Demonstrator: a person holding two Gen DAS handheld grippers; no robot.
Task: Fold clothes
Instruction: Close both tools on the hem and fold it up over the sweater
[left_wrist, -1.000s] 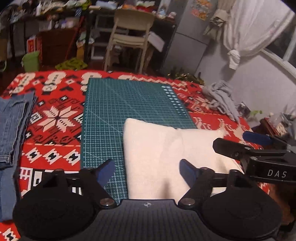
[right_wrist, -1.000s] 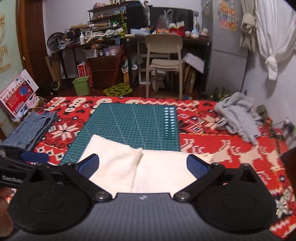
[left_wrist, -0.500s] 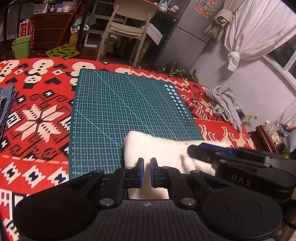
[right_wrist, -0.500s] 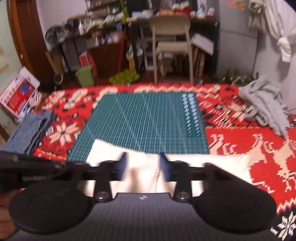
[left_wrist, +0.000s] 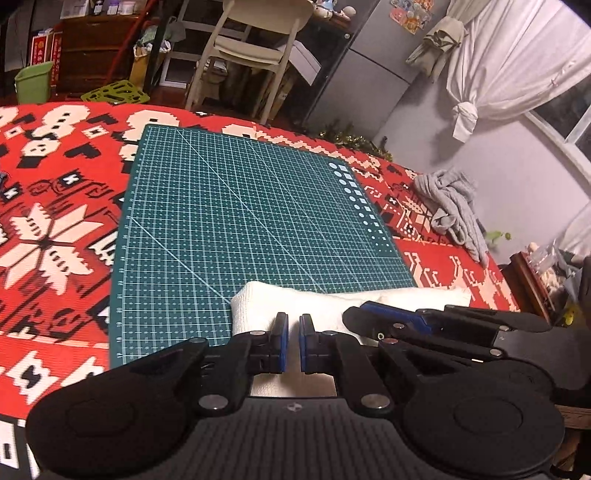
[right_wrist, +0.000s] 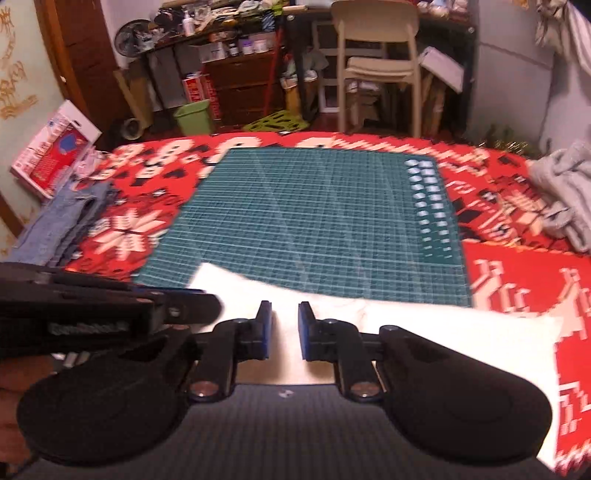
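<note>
The white garment (left_wrist: 332, 306) lay folded across the near edge of the green cutting mat (left_wrist: 240, 229), spilling to the right onto the red patterned cloth (left_wrist: 55, 221) that covered the desk. Both tools sat at its near hem, probably so that edge could be lifted and carried toward the far side for the next fold.

The left gripper (left_wrist: 290, 345) had its fingers drawn almost together, only a thin slit between the blue pads, with white fabric showing in the slit; it seemed to be pinching the hem. The right gripper (right_wrist: 284, 334) was closing, its fingers a little wider apart over the fabric, and whether the pads had caught cloth could not be told.

The hem itself was hidden under both tool bodies, so the actual bite was unseen. The right wrist view was smeared with motion. A grey garment (left_wrist: 454, 210) lay crumpled at the far right, and jeans (right_wrist: 62, 218) sat at the left edge, cut off.
</note>
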